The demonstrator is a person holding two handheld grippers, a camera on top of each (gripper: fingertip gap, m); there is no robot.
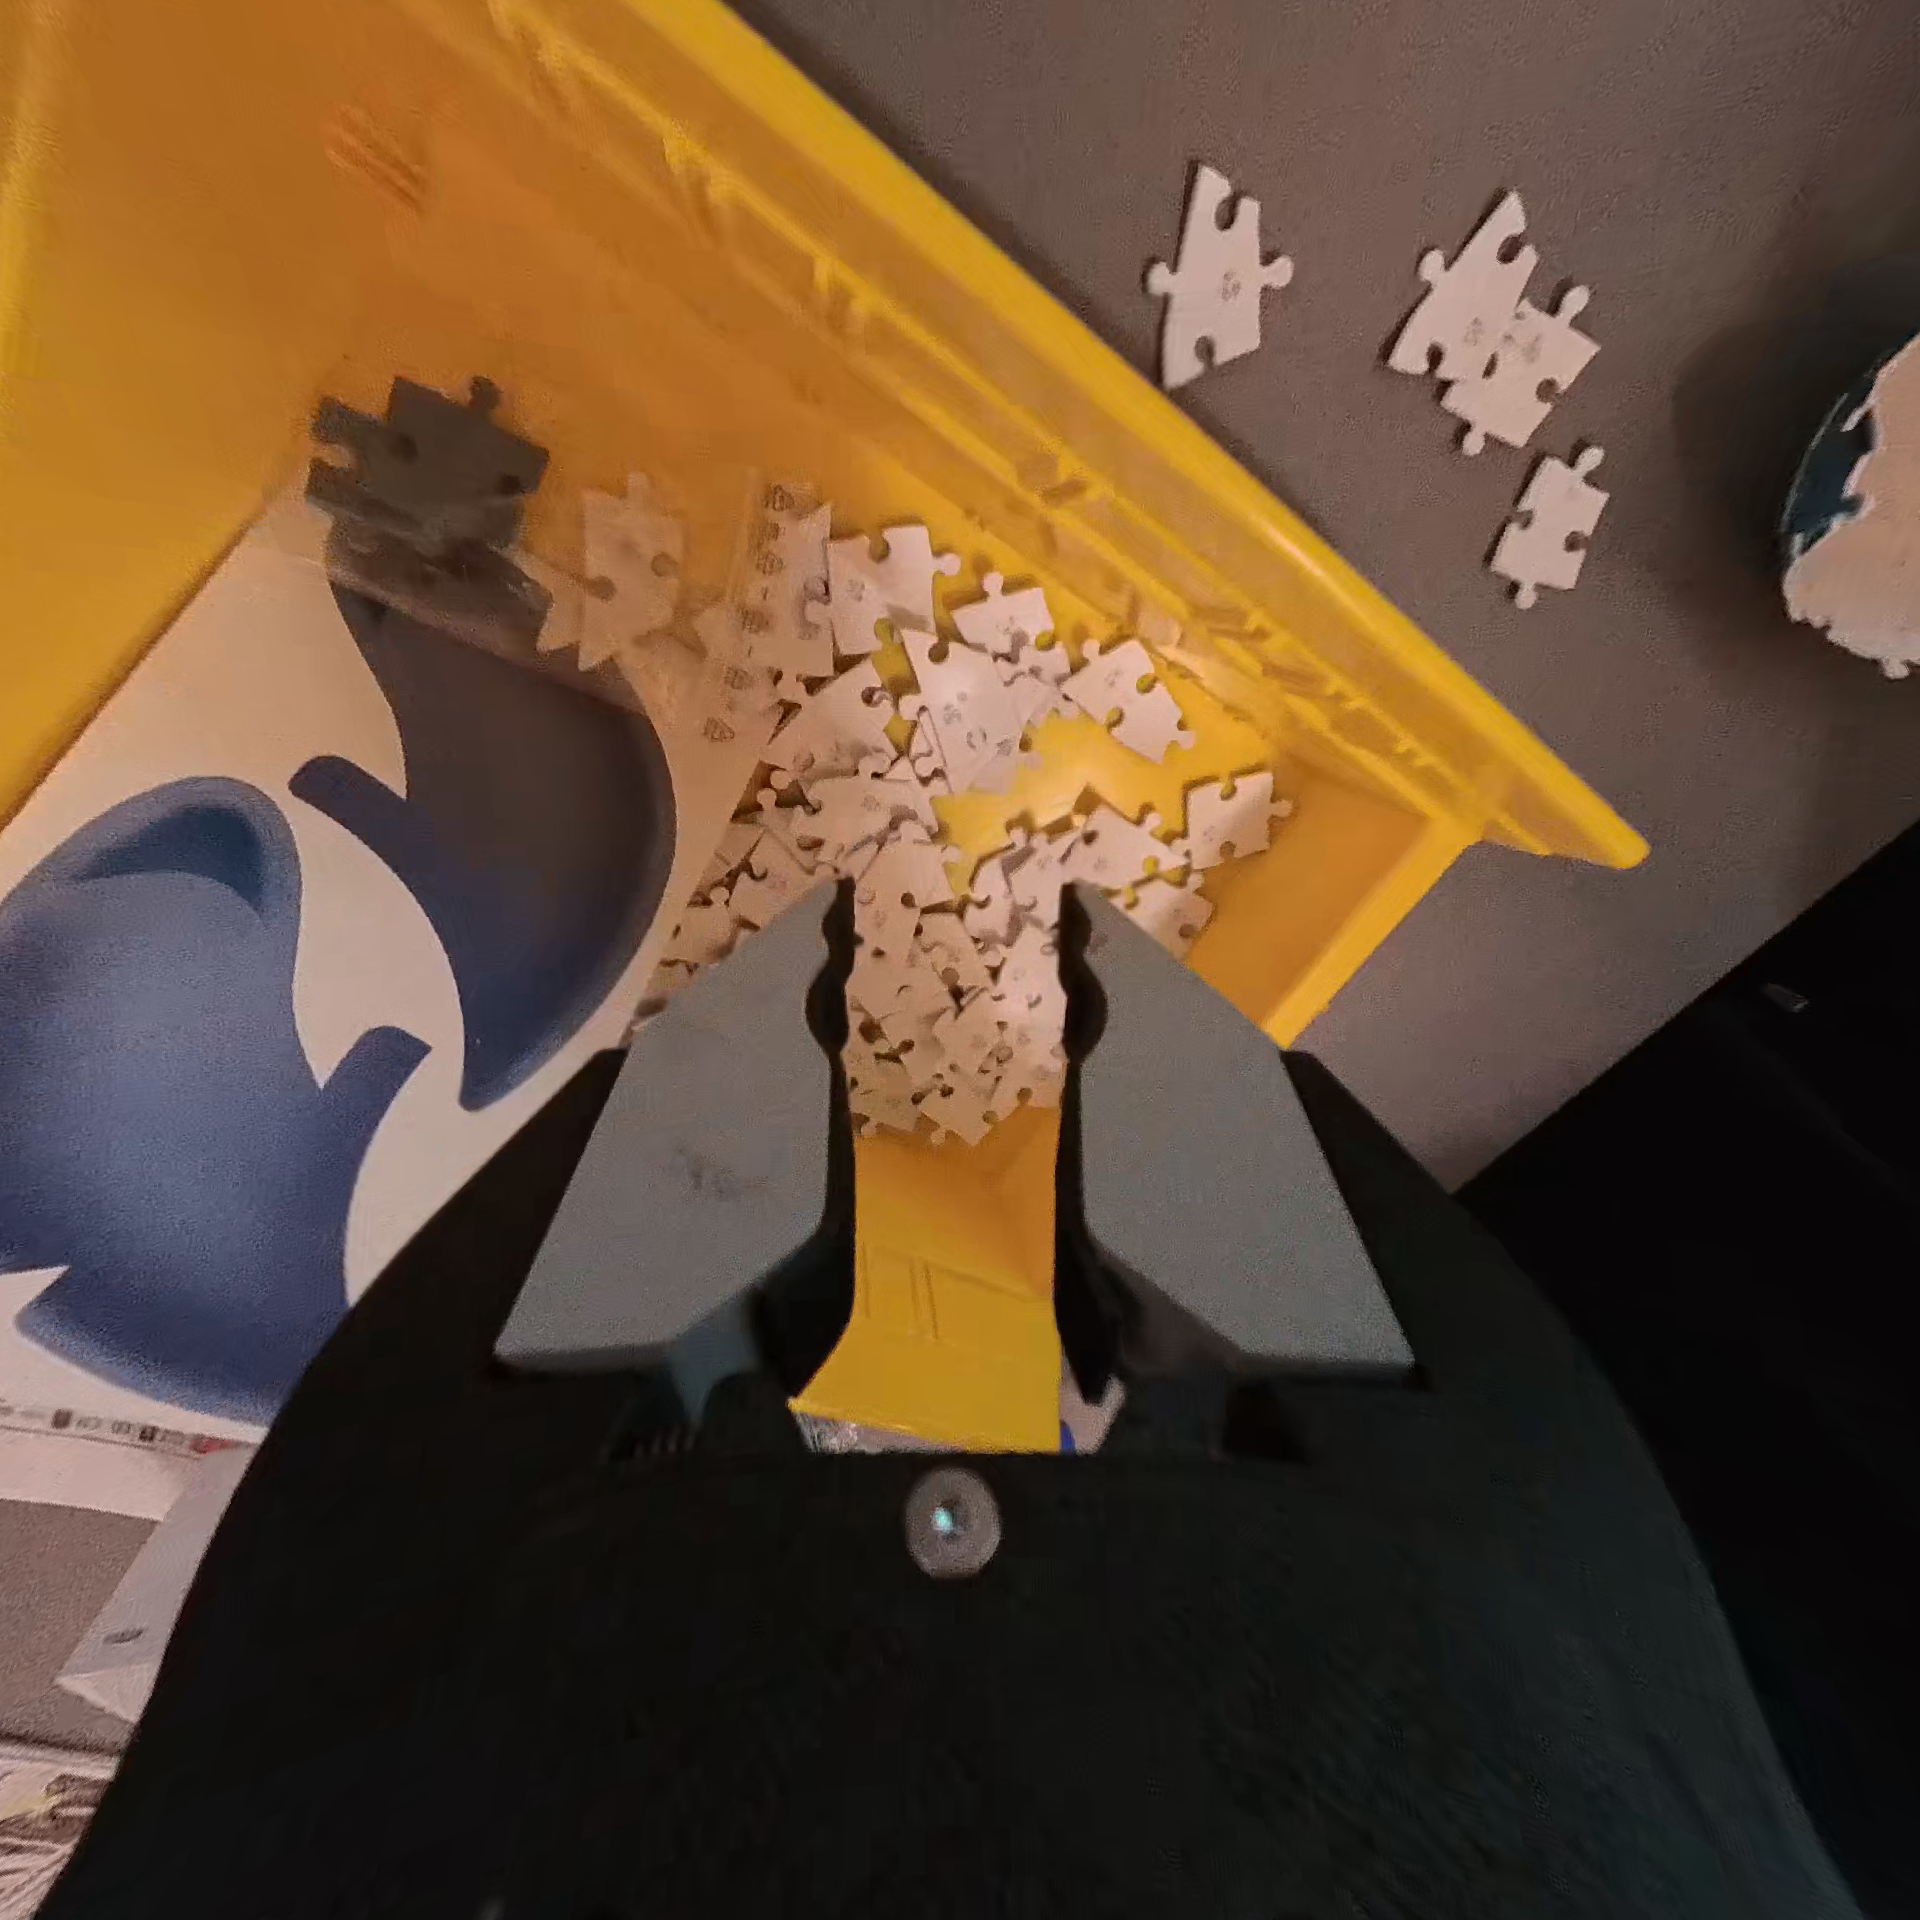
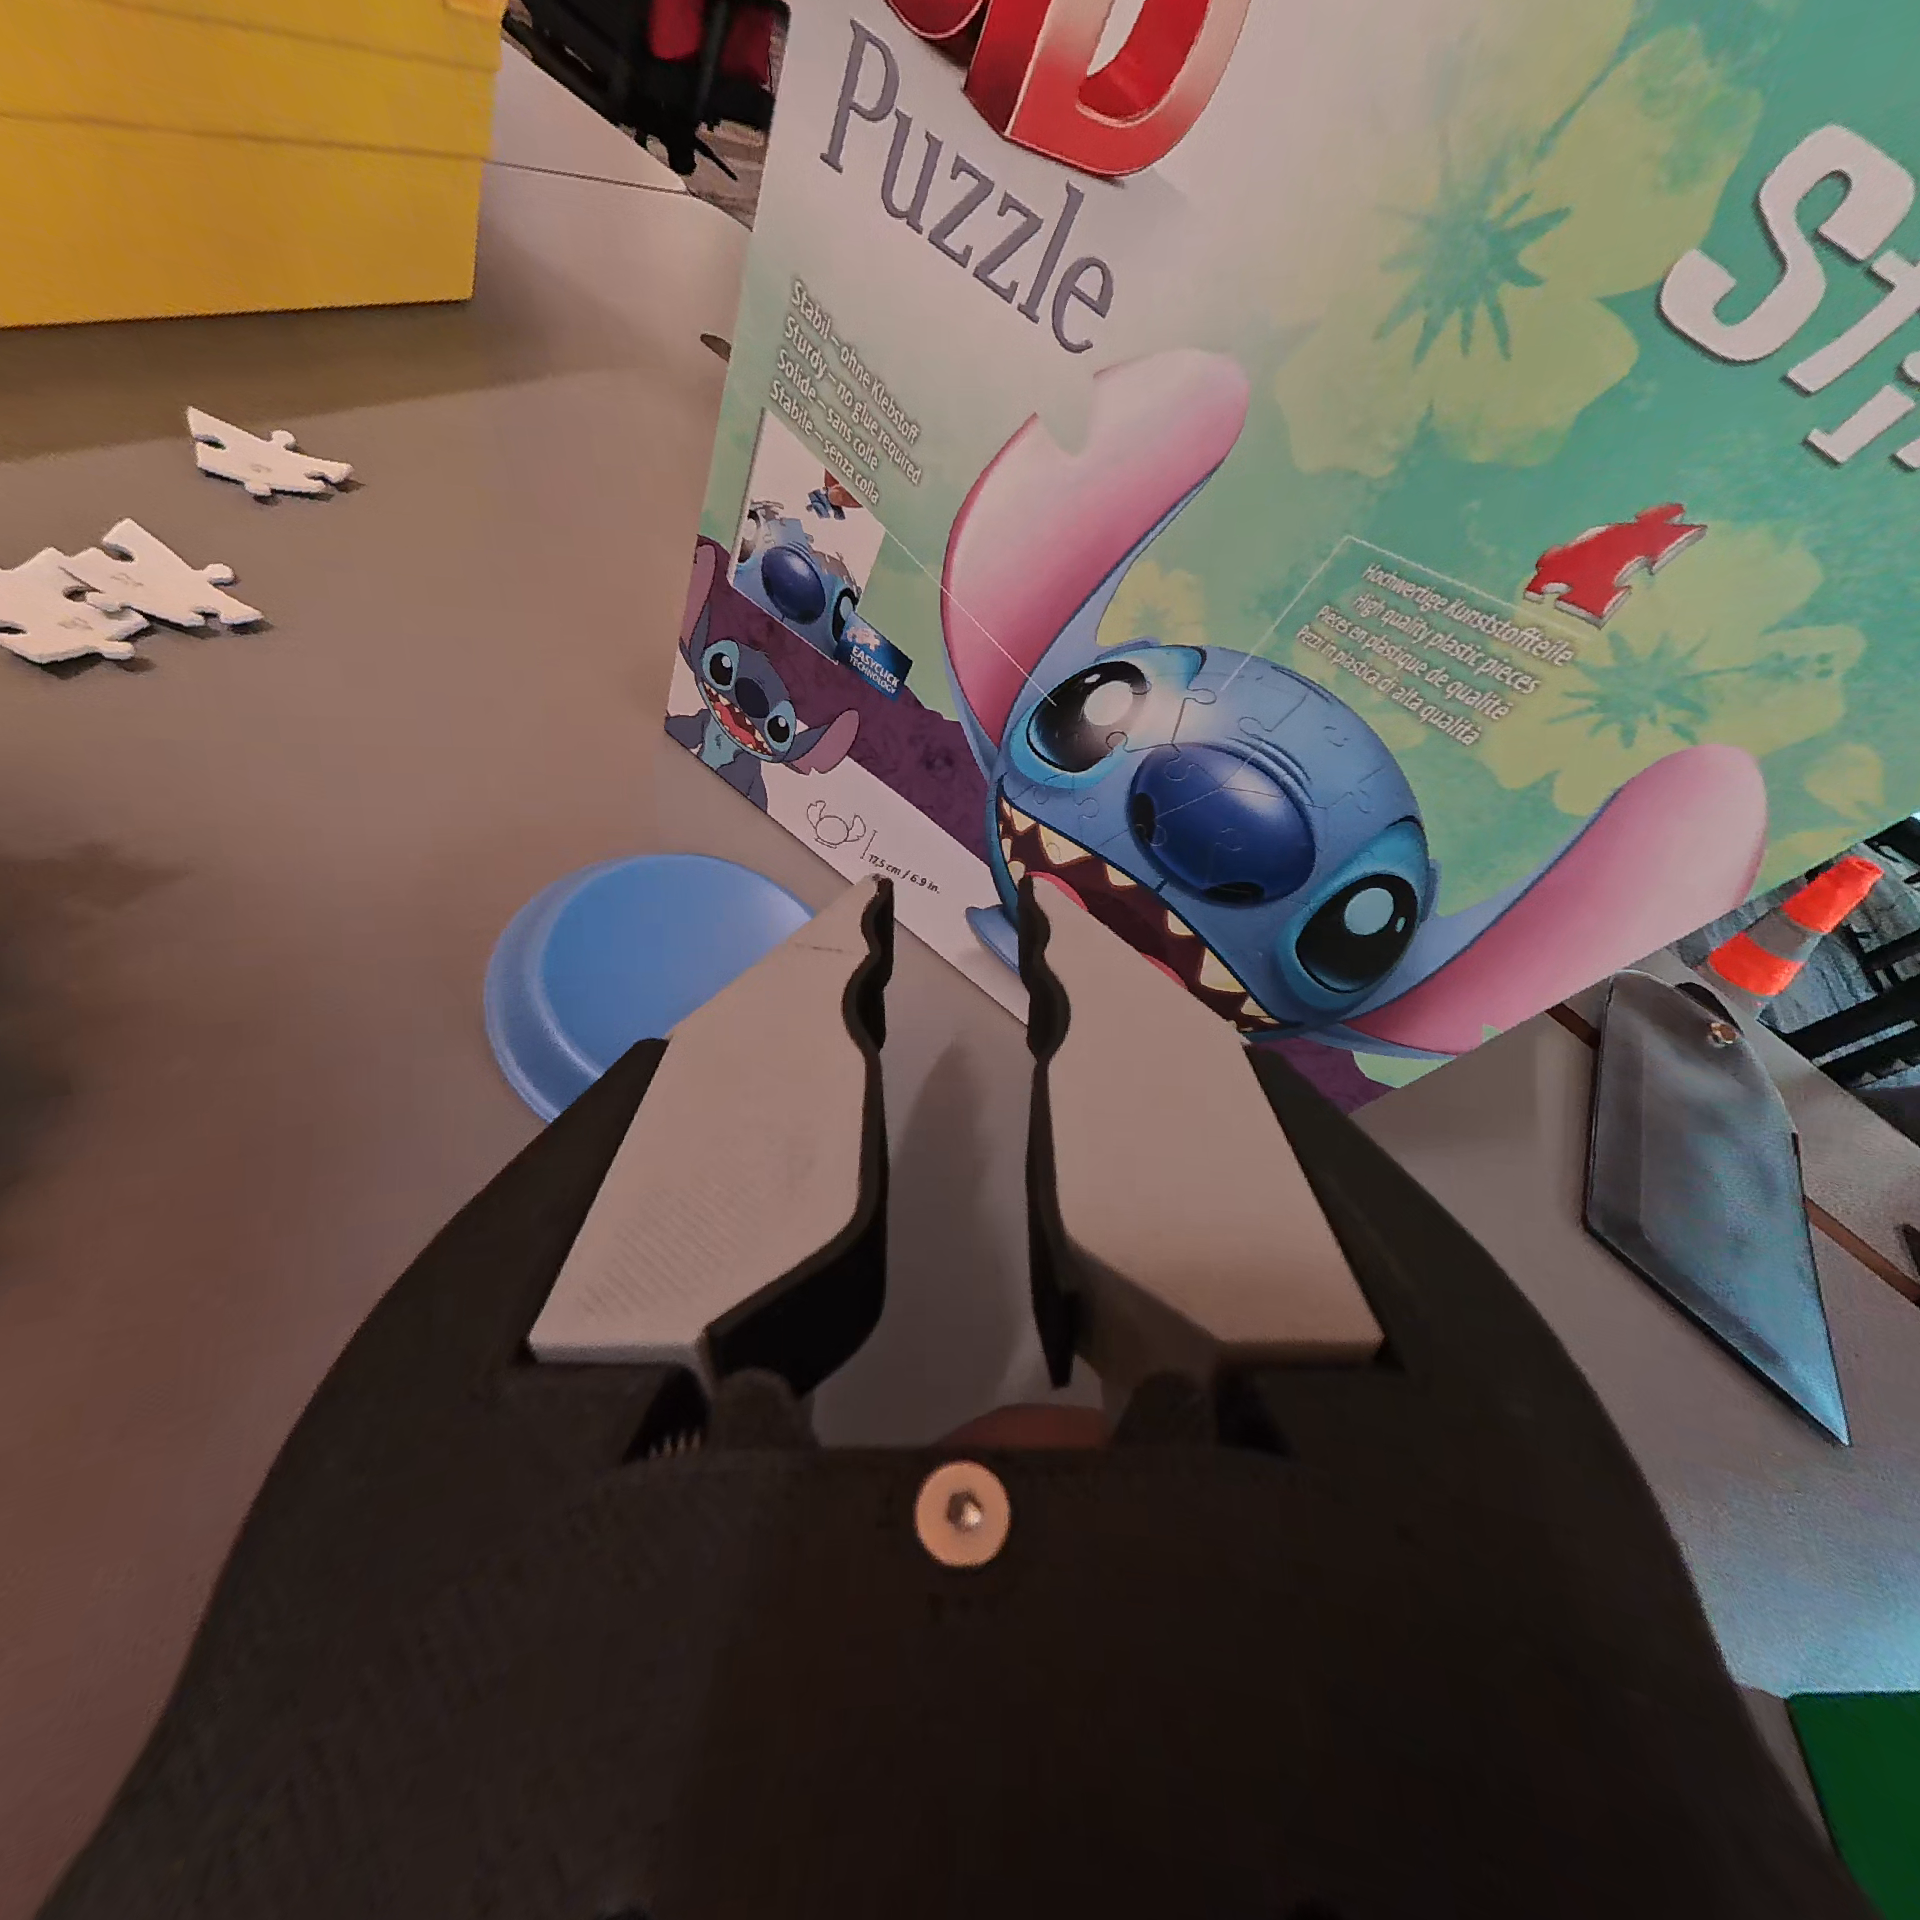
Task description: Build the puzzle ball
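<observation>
Both grippers hang with their fingers apart and nothing between them, the left gripper (image 1: 956,894) over a yellow bin (image 1: 1143,499) of puzzle pieces, the right gripper (image 2: 954,894) facing the puzzle box (image 2: 1351,436).

Loose white pieces lie heaped (image 1: 935,790) in the bin's corner, beside a printed sheet (image 1: 208,935) with blue shapes and a dark gray piece (image 1: 426,468) at its edge. Outside the bin, 4 more white pieces (image 1: 1496,343) lie on the gray table (image 1: 1351,125), and the partly built ball (image 1: 1860,520) shows at the right edge of the left wrist view. From the right wrist view, a blue round stand (image 2: 634,956) sits on the table just beside the upright box, with 3 white pieces (image 2: 135,582) well off to the left.
</observation>
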